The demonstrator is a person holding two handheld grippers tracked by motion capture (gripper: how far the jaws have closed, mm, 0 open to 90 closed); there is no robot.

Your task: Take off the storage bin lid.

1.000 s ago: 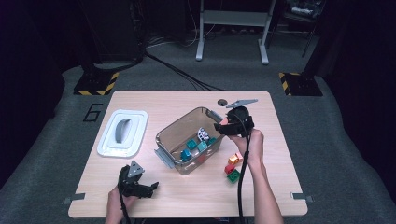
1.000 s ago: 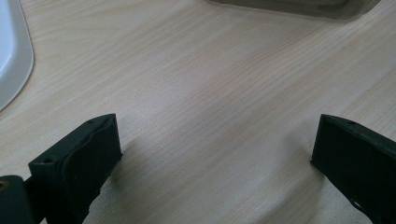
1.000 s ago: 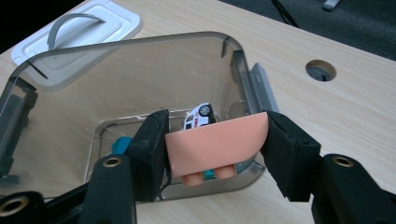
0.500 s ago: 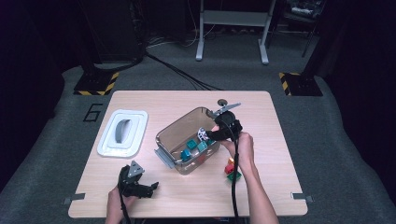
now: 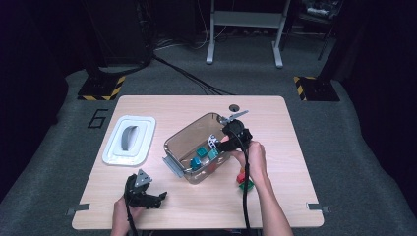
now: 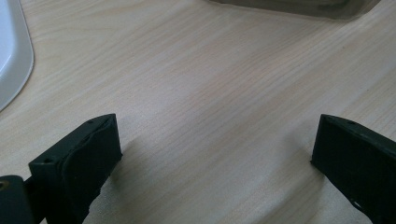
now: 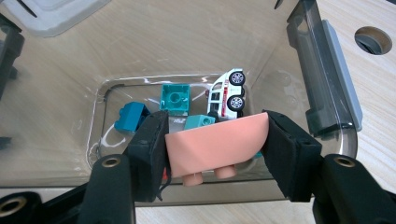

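Note:
My right gripper (image 7: pixel 215 125) hangs over a clear plastic bin (image 7: pixel 322 70) with a salmon-pink brick (image 7: pixel 217 144) between its jaws, studs down. The jaws have just been opening a little, and both pads still touch the brick. In the bin lie a white toy car (image 7: pixel 226 95), a teal brick (image 7: pixel 175 99) and a blue brick (image 7: pixel 130 116). In the high view the right gripper (image 5: pixel 222 143) reaches into the bin (image 5: pixel 184 142) from its right side. My left gripper (image 5: pixel 160 199) rests open near the table's front left, with bare wood between its jaws (image 6: pixel 215 144).
A white lid (image 5: pixel 129 140) lies left of the bin. Red and green bricks (image 5: pixel 243 179) sit on the table by the right hand. A round cable hole (image 5: pixel 233 106) is behind the bin. The table's right side has free room.
The right gripper has shifted left and a little down, further over the bin, with the pink brick in it. The left gripper has stayed put.

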